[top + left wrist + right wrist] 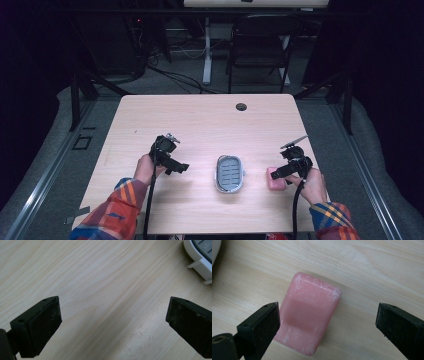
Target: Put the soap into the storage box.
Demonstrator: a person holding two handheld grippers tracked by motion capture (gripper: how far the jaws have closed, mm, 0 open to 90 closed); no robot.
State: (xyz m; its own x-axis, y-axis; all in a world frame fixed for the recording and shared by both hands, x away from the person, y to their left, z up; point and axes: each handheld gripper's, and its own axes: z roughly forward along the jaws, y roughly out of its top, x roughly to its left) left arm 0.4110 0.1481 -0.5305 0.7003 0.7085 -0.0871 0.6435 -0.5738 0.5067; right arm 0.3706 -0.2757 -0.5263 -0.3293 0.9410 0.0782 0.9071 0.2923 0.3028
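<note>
The right gripper (327, 322) has its black fingers (262, 327) spread wide around the pink rectangular bar of soap (309, 315), with nothing yet pressing on it. In the right gripper view the near finger sits just at the bar's long side, while the far one stands well off across bare wood. The likely trouble is an off-centre close: if one finger meets the soap first, it would shove or twist the bar across the pale wooden tabletop (200, 125) instead of clamping it. The bar also looks smooth and rounded at the edges, so a shallow pinch could let it squirt out.

The soap lies flat near the tabletop's right edge, translucent pink with a whitish, chalky bloom on its corners and a shallow dished top. Just to its left stands the grey-and-white oval soap dish (229, 173), apart from the bar, with slots in its floor.

Farther left, the left gripper (113, 320) hangs over bare wood, fingers wide and empty.
</note>
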